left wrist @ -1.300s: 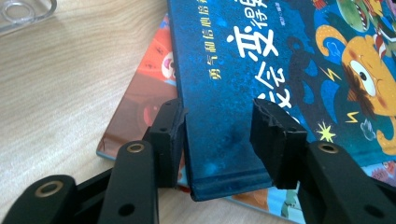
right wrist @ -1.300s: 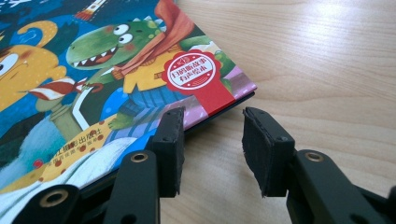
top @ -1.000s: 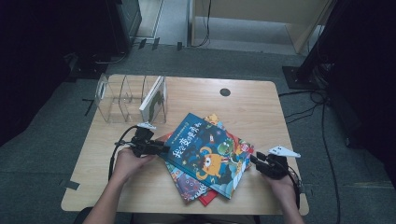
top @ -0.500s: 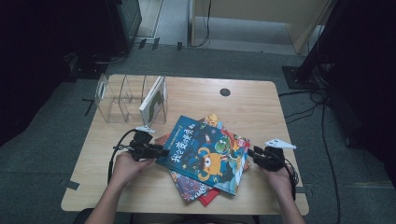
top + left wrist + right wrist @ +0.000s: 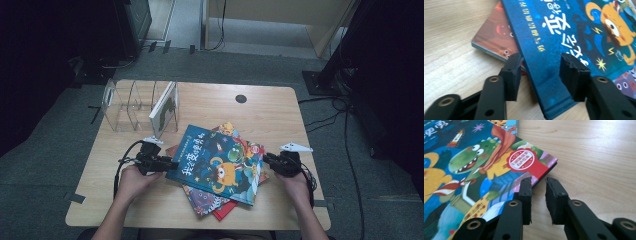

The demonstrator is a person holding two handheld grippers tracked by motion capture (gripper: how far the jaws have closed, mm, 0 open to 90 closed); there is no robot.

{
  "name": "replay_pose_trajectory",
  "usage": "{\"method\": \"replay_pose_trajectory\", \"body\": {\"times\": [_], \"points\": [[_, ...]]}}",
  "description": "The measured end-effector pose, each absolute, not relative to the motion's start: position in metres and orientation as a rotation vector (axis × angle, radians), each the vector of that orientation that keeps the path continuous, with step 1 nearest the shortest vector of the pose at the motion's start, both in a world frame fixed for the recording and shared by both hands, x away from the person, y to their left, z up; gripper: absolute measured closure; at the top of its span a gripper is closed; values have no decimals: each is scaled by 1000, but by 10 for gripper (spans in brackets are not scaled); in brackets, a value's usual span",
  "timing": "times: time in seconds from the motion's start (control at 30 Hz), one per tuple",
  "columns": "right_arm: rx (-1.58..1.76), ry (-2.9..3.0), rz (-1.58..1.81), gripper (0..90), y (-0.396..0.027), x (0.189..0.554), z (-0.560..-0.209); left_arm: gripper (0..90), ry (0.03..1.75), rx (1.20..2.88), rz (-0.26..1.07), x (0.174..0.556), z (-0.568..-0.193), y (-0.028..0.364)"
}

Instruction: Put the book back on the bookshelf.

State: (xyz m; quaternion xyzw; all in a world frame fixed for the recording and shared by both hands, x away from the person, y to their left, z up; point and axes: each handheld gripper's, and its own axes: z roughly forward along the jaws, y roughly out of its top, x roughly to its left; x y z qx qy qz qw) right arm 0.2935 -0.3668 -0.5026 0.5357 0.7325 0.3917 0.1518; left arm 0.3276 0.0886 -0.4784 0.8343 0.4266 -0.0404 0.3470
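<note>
A blue picture book (image 5: 215,165) with an orange creature on its cover lies on top of a fanned stack of books (image 5: 205,202) at the middle of the wooden table. My left gripper (image 5: 167,164) is at the book's left edge. In the left gripper view its jaws stand wide apart (image 5: 541,60), straddling the blue book's (image 5: 574,30) near corner, with a reddish book (image 5: 496,37) underneath. My right gripper (image 5: 267,160) is at the book's right corner. Its jaws (image 5: 539,180) have just been closing to a narrow gap with nothing between them, and the cover (image 5: 461,170) lies beside the left pad.
A clear plastic rack (image 5: 130,107) stands at the table's far left with one book (image 5: 165,110) upright in its right slot. A small black grommet (image 5: 241,98) is set in the far middle. Bare wood (image 5: 594,157) lies right of the stack.
My right gripper has moved a little left and away from me to the blue book's right corner. The book has turned slightly. My left gripper has stayed in place.
</note>
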Motion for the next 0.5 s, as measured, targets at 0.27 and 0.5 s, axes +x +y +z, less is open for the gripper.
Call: {"method": "replay_pose_trajectory", "body": {"times": [0.27, 0.5], "points": [[1532, 2092, 1108, 804, -361, 298, -502, 541, 1134, 2155, -102, 323, -479, 87], [1516, 2109, 1122, 840, -358, 296, -501, 552, 1164, 2132, -133, 319, -479, 88]]}}
